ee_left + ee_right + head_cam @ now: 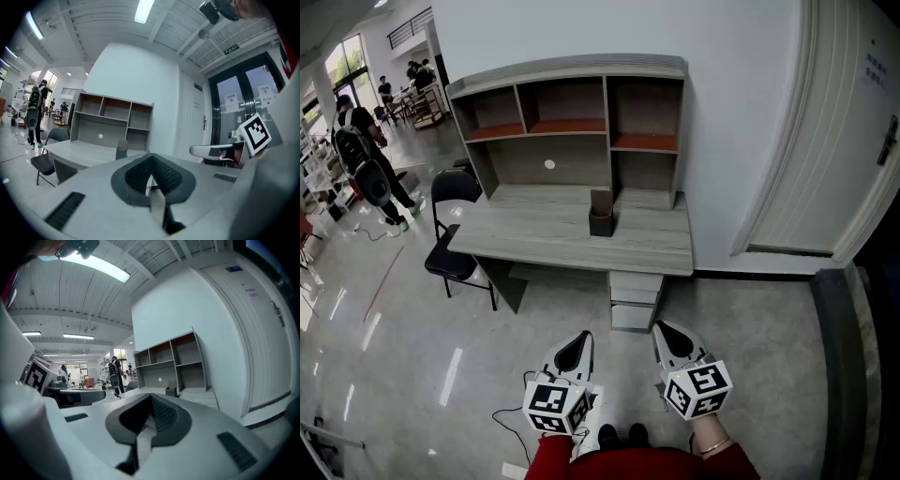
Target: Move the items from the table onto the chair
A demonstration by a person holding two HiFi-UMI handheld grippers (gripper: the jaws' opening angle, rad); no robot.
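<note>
Holding left tool (580, 339) and right tool (667, 330) pressed together, empty, well short of the desk (534, 242); liable to topple the far dark box (601, 223) if not spread first.

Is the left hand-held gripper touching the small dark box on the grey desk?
Apart. Head view shows open floor between left hand-held gripper and small dark box.

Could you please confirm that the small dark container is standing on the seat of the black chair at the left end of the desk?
Not quite: the small dark container stands on the desk top, in front of the shelf unit, not on the chair seat. The black chair is indeed at the left end of the desk. The head view shows this.
</note>
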